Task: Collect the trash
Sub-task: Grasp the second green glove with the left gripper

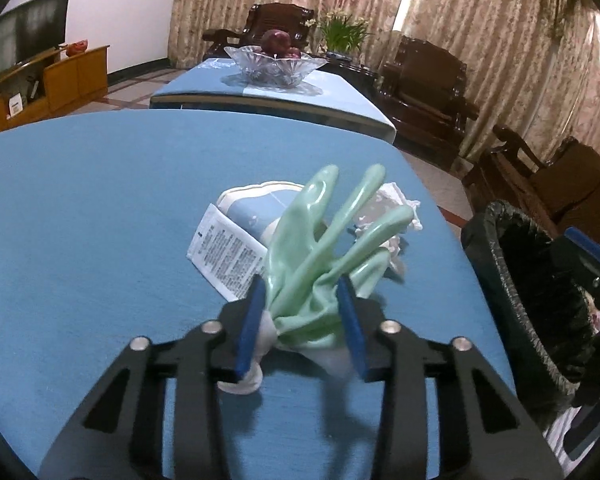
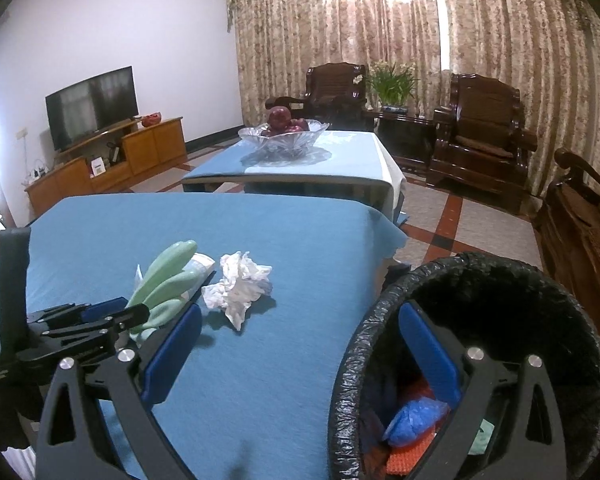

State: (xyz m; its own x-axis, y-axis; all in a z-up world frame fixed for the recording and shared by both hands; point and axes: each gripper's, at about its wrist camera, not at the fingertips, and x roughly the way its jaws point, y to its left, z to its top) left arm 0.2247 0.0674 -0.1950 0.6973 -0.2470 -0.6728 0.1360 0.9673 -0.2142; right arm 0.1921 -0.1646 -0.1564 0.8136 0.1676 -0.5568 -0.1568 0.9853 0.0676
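Blue cloth is covering the desk (image 2: pixel 260 360) on which the trash is lying. Left hand-held gripper (image 1: pixel 302 320): its blue pads (image 1: pixel 252 324) are pressing on the cuff end of a pale green rubber glove (image 1: pixel 324 248), whose fingers are sticking up and forward beyond the tips; the cuff is bunching between the jaws. In the right wrist view the same gripper is sitting at the left edge of the desk with the glove fingers rising above it.

Printed white packet (image 1: pixel 226 256): lying flat on the cloth just behind and left of the glove, its right part hidden by it. Light blue pouch with a pale rim (image 1: pixel 252 208): lying against the packet's far side, also partly behind the glove.

Crumpled white tissue (image 2: pixel 240 284): resting on the cloth just right of the glove, apart from both grippers.

Right hand-held gripper (image 2: pixel 300 356): jaws are standing wide apart with nothing between them, the left pad over the desk, the right pad over the bin opening.

Bin with a black liner (image 2: pixel 380 320): standing beside the right edge of the desk, already holding a blue bag and something orange.

Farther back, a second desk is carrying a glass bowl of red fruit (image 2: pixel 284 136).
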